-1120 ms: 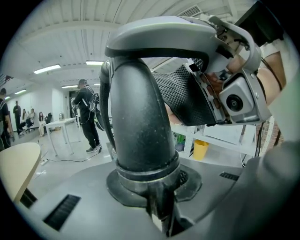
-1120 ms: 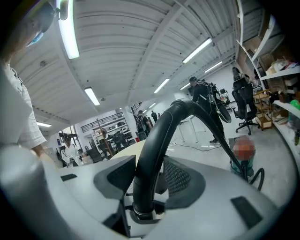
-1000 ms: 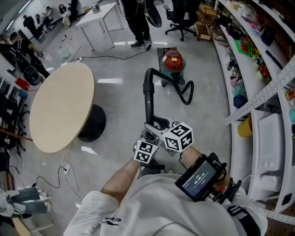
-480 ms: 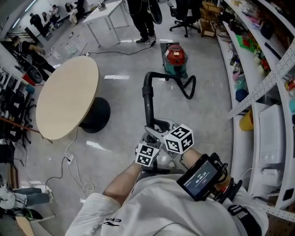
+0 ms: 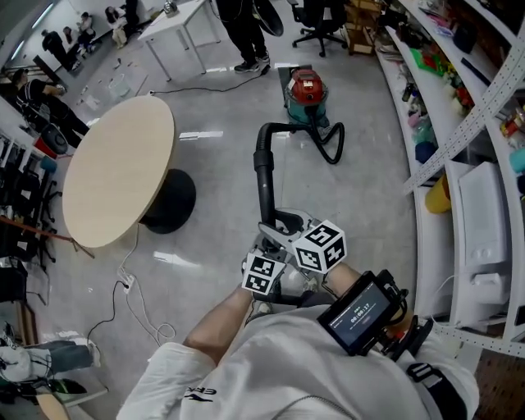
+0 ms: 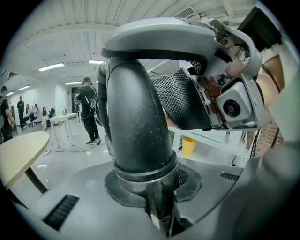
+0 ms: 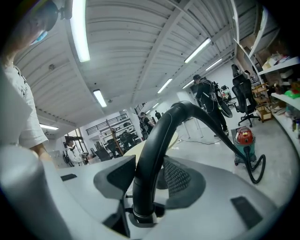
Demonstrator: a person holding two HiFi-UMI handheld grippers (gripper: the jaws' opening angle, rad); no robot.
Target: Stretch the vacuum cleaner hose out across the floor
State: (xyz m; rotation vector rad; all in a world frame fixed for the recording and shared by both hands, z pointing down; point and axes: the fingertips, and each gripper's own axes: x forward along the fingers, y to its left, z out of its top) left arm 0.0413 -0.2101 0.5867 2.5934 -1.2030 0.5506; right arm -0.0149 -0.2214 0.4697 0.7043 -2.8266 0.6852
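A red and green vacuum cleaner [image 5: 308, 90] stands on the grey floor far ahead. Its black hose [image 5: 332, 148] loops beside it, then rises to a bend [image 5: 264, 139] and runs as a stiff tube [image 5: 265, 193] toward me. Both grippers hold the near end of that tube, close together. The left gripper [image 5: 269, 248] is shut on the tube [image 6: 136, 136], which fills its view between upper and lower jaw. The right gripper [image 5: 287, 225] is shut on the same tube [image 7: 152, 159], just beyond the left. The vacuum cleaner [image 7: 244, 139] shows small at the right of the right gripper view.
A round wooden table [image 5: 115, 176] on a black pedestal stands to the left, with a white cable [image 5: 131, 295] on the floor near it. Shelving [image 5: 459, 123] with clutter lines the right side. People [image 5: 246, 33], a white desk [image 5: 176, 25] and an office chair [image 5: 316, 20] stand at the far end.
Both grippers keep their hold on the tube. The view has shifted a little, with the table and vacuum cleaner sliding slightly in the picture. The hose loop by the vacuum looks the same.
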